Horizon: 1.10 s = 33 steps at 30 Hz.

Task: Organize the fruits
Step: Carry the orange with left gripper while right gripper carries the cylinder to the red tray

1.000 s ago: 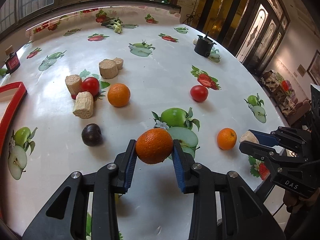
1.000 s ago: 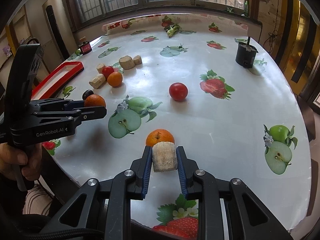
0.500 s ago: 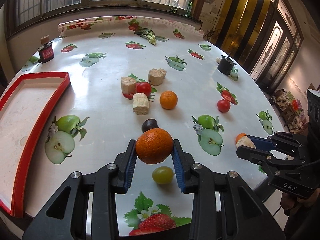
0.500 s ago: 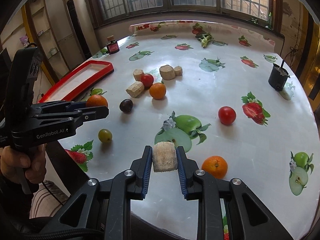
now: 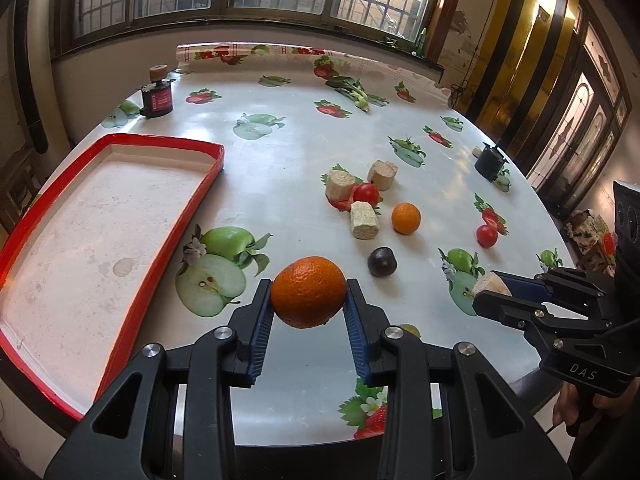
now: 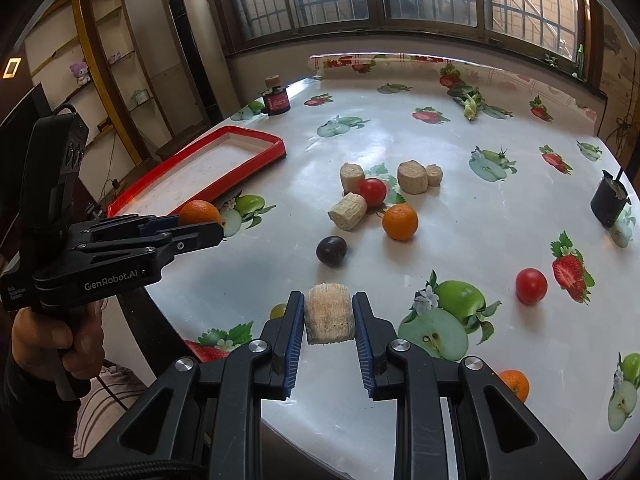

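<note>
Closest to me, the left gripper (image 5: 309, 312) is clamping an orange (image 5: 308, 292) between its blue pads, holding it clear above the near edge of the table (image 5: 280, 168). Beside it, the right gripper (image 6: 329, 322) is squeezing a pale fibrous cylinder block (image 6: 329, 313) the same way, also off the surface. A hand (image 6: 48, 340) is gripping the left tool's handle low at the side.

Just under the grippers a green grape (image 6: 278, 311) is sitting on the fruit-printed cloth. A little farther in, a dark plum (image 5: 382, 262) is lying alone, with a second orange (image 5: 406, 218) beyond it, a red tomato (image 5: 487, 235) off to its right, and a third orange (image 6: 515, 385) near the table's right rim. Past the plum, another tomato (image 5: 366, 195) is nestling among three more fibrous blocks (image 5: 364, 219).

To the left, the red-rimmed tray (image 5: 192, 216) is lying flat with nothing in it. At the far side a small dark jar (image 5: 157, 98) and a black pot (image 5: 489, 164) are standing upright.
</note>
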Tool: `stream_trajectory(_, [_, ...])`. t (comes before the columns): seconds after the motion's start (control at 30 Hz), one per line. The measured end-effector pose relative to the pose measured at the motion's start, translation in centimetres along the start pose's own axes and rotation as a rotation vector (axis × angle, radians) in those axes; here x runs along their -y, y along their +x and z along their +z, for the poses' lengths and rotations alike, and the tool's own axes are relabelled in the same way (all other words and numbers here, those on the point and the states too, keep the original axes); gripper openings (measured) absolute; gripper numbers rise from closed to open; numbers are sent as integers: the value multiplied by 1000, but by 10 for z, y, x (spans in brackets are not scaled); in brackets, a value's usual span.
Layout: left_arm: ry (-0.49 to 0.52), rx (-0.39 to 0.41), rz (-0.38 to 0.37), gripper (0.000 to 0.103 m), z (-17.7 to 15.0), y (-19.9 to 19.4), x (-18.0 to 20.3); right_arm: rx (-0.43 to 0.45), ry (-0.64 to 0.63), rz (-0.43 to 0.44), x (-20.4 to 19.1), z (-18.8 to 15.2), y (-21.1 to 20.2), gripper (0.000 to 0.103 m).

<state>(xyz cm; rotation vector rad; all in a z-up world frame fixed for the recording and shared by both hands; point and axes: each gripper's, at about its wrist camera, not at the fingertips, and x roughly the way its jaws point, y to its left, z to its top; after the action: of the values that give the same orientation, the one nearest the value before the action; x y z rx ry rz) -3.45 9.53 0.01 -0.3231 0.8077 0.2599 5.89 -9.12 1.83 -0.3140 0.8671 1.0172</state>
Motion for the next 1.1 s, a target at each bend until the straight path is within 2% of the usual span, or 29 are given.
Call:
stream_trajectory(0.33, [-43,28,53,32,1,-17,-32,13,-93,27,-36,20,16,25])
stream_trajectory(0.73, [-141,60,160,32,-1,-41,-96,31,-181,157,-94,69,46,25])
stream_trajectory(0.93, [-197,60,204,32,-5,-43,-130,26,-195,218,-122,102,77,25])
stream_trajectory(1.1, [-230,41,229,32,-7,-35,-151,-31,-201,237,-144,119,121,25])
